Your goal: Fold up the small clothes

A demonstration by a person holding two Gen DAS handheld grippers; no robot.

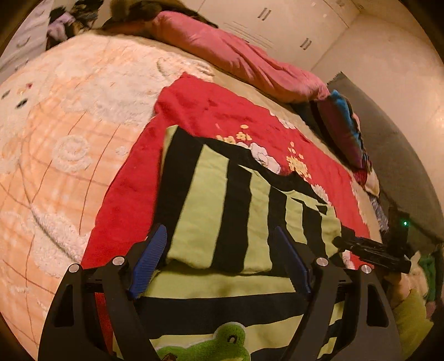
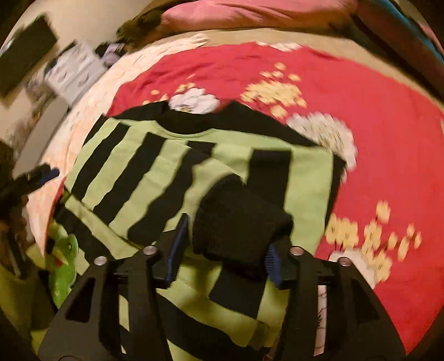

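A small green-and-black striped top [image 1: 211,194] lies on a red flowered blanket [image 1: 208,111], its side parts folded inward. A green frog patch [image 1: 205,347] shows at its near end. My left gripper [image 1: 220,232] hovers over the near part of the top, jaws wide apart and open, the cloth lying flat beneath them. In the blurred right wrist view the striped top [image 2: 133,172] fills the middle. My right gripper [image 2: 227,236] has the black sleeve cuff [image 2: 241,219] between its blue pads [image 2: 177,250], which stand apart from it. The right gripper [image 1: 371,250] also shows at the top's right edge.
The red blanket [image 2: 374,125] lies on a bed over a fluffy peach cover [image 1: 69,138]. A pink quilt [image 1: 236,55] lies along the far side, with a pile of coloured clothes [image 1: 344,125] at the right edge. White wardrobe doors [image 1: 277,22] stand behind. A green sleeve [image 1: 410,311] is near the right gripper.
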